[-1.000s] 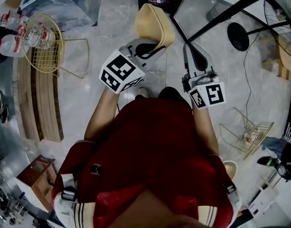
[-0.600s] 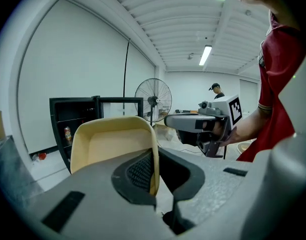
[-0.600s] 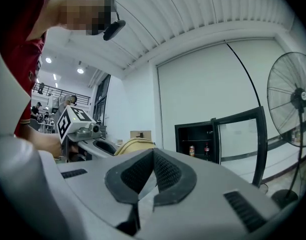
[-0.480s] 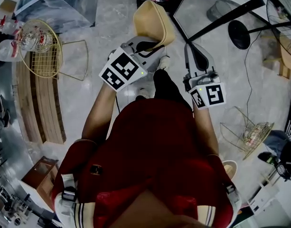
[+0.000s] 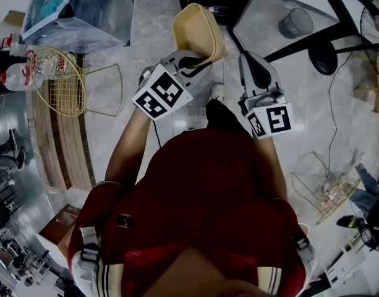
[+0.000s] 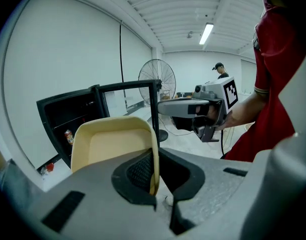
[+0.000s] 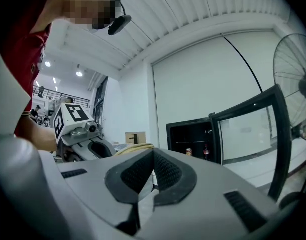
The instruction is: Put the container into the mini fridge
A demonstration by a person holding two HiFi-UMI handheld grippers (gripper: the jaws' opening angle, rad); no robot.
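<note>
Left gripper [image 6: 153,179]: jaws nearly together, pinching the thin side wall of the cream container [image 6: 112,145], one ribbed pad on each face of that wall. The container is off the floor, cantilevered ahead of the jaws with its open side toward the camera, and it looks empty. Right gripper [image 7: 152,178]: jaws closed on each other with nothing between them, carried level beside the left. Handling, as judged: an empty, thin-walled tub that looks like plastic should be light and fairly stiff, but smooth. Held by one wall only, it can flex or swing about the pinch, so the wall just below the rim looks a sound place to hold, provided the carry is steady. The free right gripper could steady the far wall if it twists. Mini fridge [image 6: 68,119]: black, open, well apart from the container and ahead of it; the container is not yet inside. View differences: the head view shows the person in a red top, both forearms and the container's [image 5: 198,28] outline over marble floor, but only a dark strip of the fridge and nothing of the pad contact. The left gripper view gives the pinch itself and a red can [image 6: 69,135] inside. The right gripper view alone shows the shelf bearing a can and a bottle, plus the swung-out glass door [image 7: 252,129].
</note>
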